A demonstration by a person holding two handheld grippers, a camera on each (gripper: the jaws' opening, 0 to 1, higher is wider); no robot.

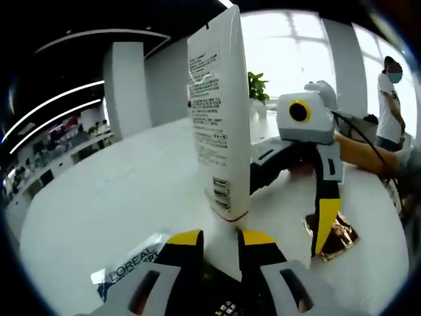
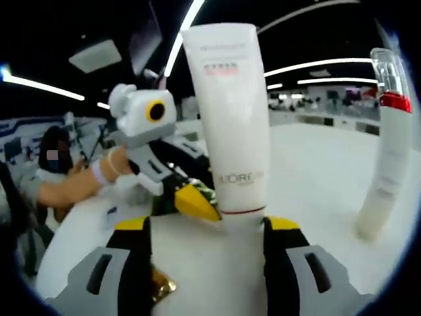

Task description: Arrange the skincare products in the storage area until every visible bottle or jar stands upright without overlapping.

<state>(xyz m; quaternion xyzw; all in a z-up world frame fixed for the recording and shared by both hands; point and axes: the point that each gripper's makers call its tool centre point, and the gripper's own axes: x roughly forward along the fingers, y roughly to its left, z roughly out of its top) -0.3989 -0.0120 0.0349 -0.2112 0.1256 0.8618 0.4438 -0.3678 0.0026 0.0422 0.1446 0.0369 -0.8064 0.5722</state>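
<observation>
White table [image 1: 131, 184], L'Oréal sachet [image 1: 128, 266], gold wrapper [image 1: 339, 237], upright tube [image 2: 385, 164]

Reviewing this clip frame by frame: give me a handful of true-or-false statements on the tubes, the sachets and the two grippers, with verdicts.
1. The left gripper has a white plastic tube with printed text between its yellow-tipped jaws. True.
2. That tube lies flat on the white table. False: it stands on end, cap down.
3. A gold foil sachet lies on the table by the other gripper's yellow tip. True.
4. In the right gripper view, the right gripper sits around a white L'Oreal tube. True.
5. The slim white tube with a red band and clear cap is tipped over. False: it stands upright, apart from the held tube.
6. The silver L'Oreal sachet is gold. False: silver with dark lettering.
</observation>
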